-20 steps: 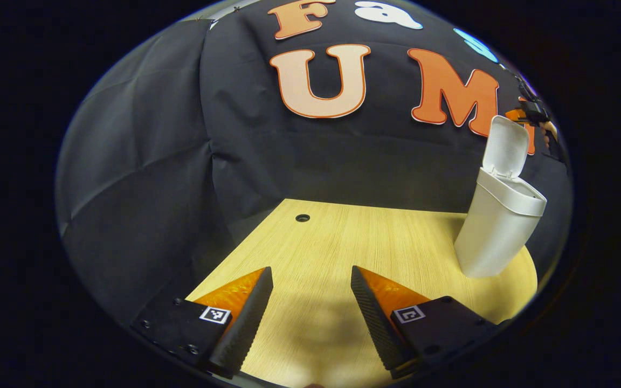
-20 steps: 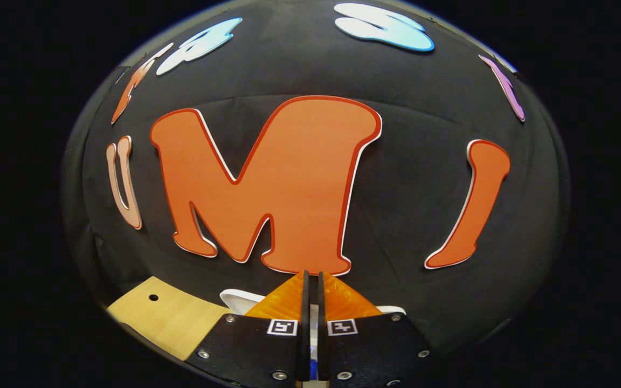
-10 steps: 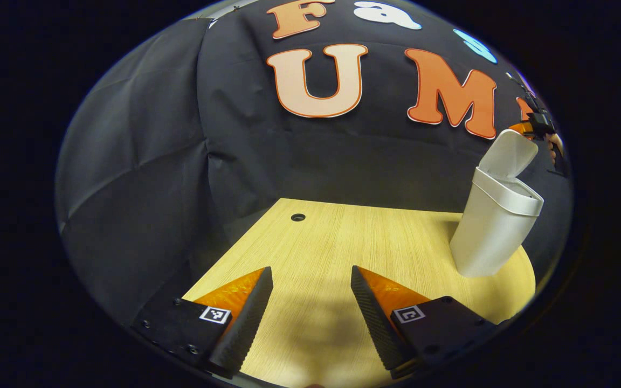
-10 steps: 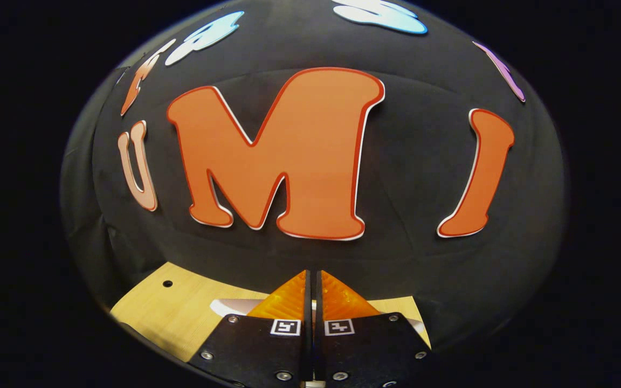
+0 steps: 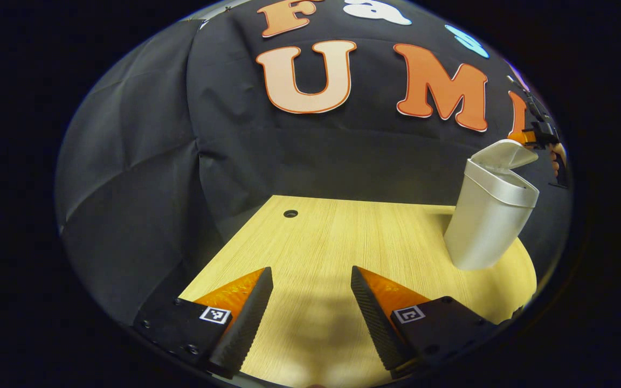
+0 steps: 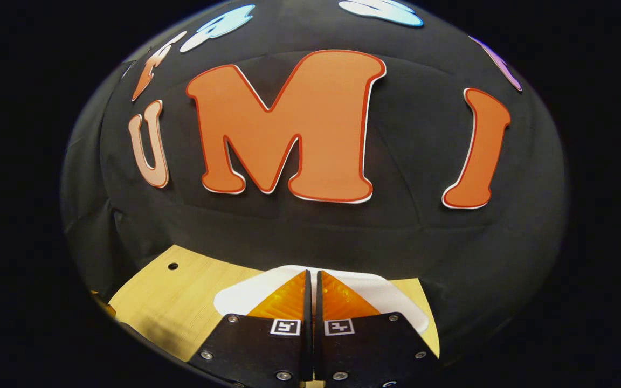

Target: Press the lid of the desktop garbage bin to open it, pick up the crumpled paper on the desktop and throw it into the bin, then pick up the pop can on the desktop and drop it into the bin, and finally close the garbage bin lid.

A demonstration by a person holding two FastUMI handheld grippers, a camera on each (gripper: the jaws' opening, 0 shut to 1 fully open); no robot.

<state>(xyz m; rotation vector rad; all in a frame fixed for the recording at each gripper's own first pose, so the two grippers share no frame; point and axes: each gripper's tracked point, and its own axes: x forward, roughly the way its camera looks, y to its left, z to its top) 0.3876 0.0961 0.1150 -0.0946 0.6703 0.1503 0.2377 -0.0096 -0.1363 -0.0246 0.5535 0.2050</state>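
The white garbage bin (image 5: pixel 485 221) stands at the right end of the wooden table (image 5: pixel 343 242) in the left gripper view. Its lid (image 5: pixel 504 154) is tilted low, still a little ajar above the rim. My right gripper (image 5: pixel 538 134) rests on the lid's far edge there, with a hand behind it. In the right gripper view the lid (image 6: pixel 380 291) lies just under my right gripper (image 6: pixel 313 275), whose fingers are shut together with nothing between them. My left gripper (image 5: pixel 310 275) hovers open over the bare tabletop, well left of the bin.
A small round hole (image 5: pixel 290 214) sits near the table's far left corner. Black cloth walls close in behind and to the left of the table. The table's right end curves around just beyond the bin.
The lid has swung down from nearly upright to almost flat, with my right gripper pushing down on it. My left gripper has stayed open and barely moved.
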